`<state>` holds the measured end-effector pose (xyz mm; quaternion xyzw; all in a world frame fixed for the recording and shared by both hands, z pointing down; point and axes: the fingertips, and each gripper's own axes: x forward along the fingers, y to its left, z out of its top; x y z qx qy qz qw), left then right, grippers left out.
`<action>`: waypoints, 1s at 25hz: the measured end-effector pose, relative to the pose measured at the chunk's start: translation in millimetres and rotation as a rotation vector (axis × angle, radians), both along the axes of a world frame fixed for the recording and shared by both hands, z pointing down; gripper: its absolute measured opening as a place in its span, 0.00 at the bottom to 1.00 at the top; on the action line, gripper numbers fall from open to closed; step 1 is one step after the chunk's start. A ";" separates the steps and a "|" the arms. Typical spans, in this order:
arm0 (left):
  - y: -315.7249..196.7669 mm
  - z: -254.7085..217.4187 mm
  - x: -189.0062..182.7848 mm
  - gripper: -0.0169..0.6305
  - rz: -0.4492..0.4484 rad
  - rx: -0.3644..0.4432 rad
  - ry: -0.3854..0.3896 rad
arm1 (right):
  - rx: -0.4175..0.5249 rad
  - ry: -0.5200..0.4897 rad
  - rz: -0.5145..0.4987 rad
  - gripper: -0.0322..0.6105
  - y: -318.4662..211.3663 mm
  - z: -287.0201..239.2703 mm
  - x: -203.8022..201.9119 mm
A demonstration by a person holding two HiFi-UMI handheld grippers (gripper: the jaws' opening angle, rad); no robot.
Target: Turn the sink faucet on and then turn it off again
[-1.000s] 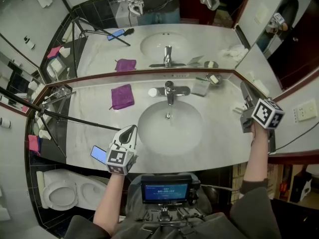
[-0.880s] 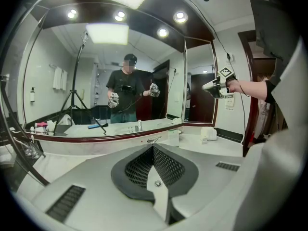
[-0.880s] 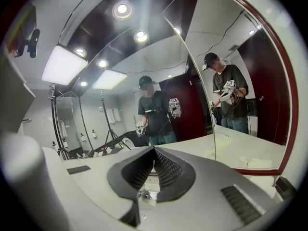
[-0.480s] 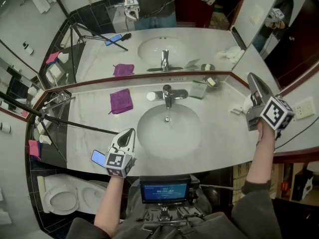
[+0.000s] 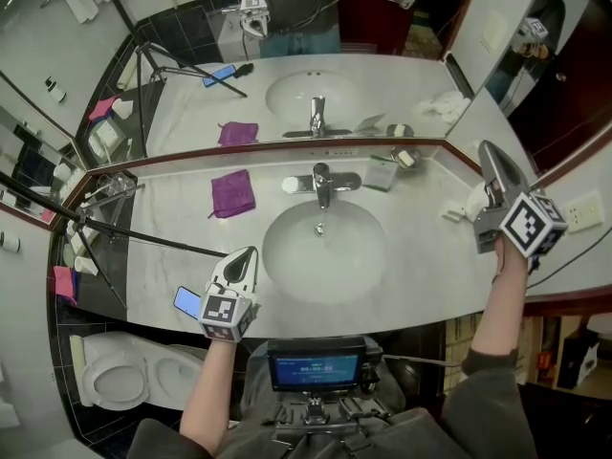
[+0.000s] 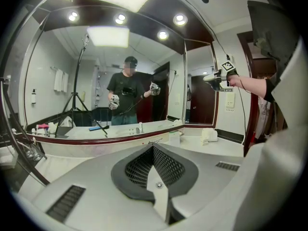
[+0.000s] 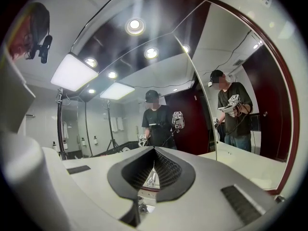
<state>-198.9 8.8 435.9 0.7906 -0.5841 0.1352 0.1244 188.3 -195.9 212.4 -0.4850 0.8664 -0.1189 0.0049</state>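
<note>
Head view: your left gripper (image 5: pixel 251 253) and right gripper (image 5: pixel 489 154), closed and empty, stood well apart from the chrome lever faucet (image 5: pixel 322 182). A hasty reach risked overshooting it.

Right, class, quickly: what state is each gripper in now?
Left gripper: closed, holding nothing.
Right gripper: closed, holding nothing.

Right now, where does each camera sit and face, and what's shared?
Head view: worn on the head, looking steeply down at the sink and mirror; both forearms, left gripper and right gripper show.
Left gripper view: on the left gripper, looking along its shut jaws toward the mirror; the right arm shows at right.
Right gripper view: on the right gripper, facing the mirror corner over its shut jaws; the person shows reflected.
Shared: head and left gripper views both show the right gripper.
</note>
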 end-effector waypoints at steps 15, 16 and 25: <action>2.7 11.5 11.9 0.03 -0.073 -0.024 -0.036 | 0.280 0.553 -0.228 0.49 -61.4 37.2 -83.9; 3.9 11.4 13.7 0.03 -0.085 -0.026 -0.038 | 0.315 0.638 -0.260 0.53 -65.7 40.8 -96.9; 11.9 9.2 30.8 0.03 -0.218 -0.042 -0.001 | 0.556 1.167 -0.732 0.72 -66.2 157.7 -227.1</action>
